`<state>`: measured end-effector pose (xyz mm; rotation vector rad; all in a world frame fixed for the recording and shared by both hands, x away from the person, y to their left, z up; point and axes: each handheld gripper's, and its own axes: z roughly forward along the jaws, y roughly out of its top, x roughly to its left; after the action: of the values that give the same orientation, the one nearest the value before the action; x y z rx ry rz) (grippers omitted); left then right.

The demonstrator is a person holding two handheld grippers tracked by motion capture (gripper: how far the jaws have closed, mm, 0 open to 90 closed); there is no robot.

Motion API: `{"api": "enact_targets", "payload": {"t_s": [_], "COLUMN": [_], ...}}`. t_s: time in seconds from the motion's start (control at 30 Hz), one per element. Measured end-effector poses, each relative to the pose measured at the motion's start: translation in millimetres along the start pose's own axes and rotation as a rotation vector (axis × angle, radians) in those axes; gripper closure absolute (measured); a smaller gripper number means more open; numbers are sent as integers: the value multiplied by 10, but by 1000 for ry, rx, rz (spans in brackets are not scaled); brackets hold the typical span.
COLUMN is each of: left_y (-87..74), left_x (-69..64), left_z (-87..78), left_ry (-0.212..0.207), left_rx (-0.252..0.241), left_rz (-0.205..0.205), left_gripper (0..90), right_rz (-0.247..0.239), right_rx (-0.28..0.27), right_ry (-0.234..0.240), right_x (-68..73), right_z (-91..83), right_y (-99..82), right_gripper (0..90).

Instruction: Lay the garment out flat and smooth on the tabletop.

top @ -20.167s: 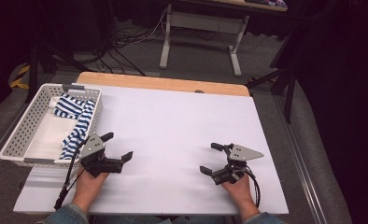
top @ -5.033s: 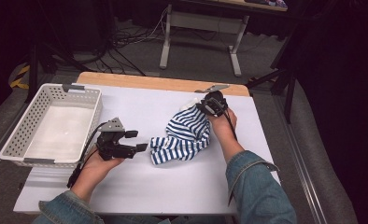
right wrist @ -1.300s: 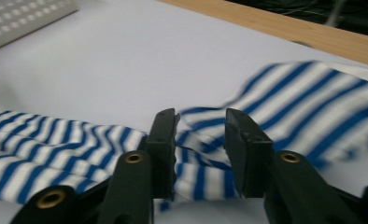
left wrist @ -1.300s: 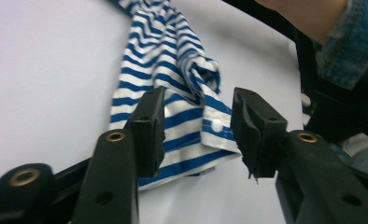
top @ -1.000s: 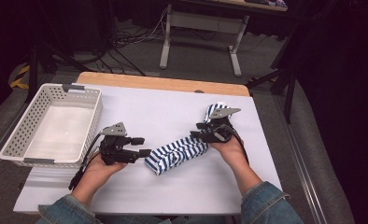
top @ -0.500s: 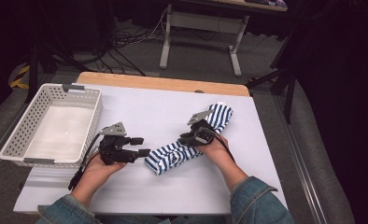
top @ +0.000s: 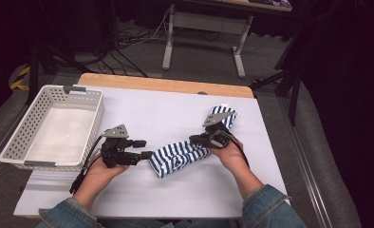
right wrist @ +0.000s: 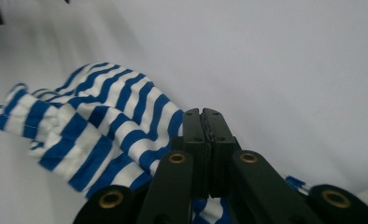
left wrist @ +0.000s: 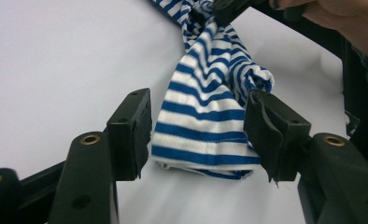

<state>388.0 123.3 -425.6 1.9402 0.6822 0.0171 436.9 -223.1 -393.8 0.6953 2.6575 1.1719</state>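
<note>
Pinching the striped cloth near its middle, our right gripper has just closed, jaws pressed together on fabric. Our left gripper sits spread, its pads astride the cloth's near end but not pressing. That cloth lies stretched across the white counter. Farther left, the white basket stands at the counter edge; bare surface lies beyond.
</note>
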Motion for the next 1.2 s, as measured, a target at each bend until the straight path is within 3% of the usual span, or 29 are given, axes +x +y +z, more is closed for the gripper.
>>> {"api": "enact_targets", "payload": {"t_s": [0.1, 0.3, 0.37, 0.67, 0.93, 1.17, 1.2], "left_y": [-4, -6, -9, 24, 16, 9, 6], "left_x": [3, 7, 2, -31, -18, -45, -57], "left_z": [14, 56, 90, 324, 562, 757, 811], "left_ry": [5, 8, 10, 1, -30, -34, -31], "left_rx": [4, 7, 18, 55, 131, 180, 217], "left_rz": [-8, -14, -18, 7, -15, -20, -17], "left_gripper": [428, 431, 433, 424, 440, 579, 627], "right_rz": [-6, 17, 50, 130, 144, 160, 164], "right_rx": [-28, -35, -36, 7, 5, -164, -195], "right_ry": [-2, -7, -22, -40, -57, -120, -137], "right_x": [50, 97, 102, 97, 91, 53, 41], "right_z": [-160, -353, -439, -502, -499, -620, -642], "right_y": [-97, -370, -559, -978, -1093, -1079, -1082], "right_gripper": [898, 898, 898, 896, 887, 540, 526]}}
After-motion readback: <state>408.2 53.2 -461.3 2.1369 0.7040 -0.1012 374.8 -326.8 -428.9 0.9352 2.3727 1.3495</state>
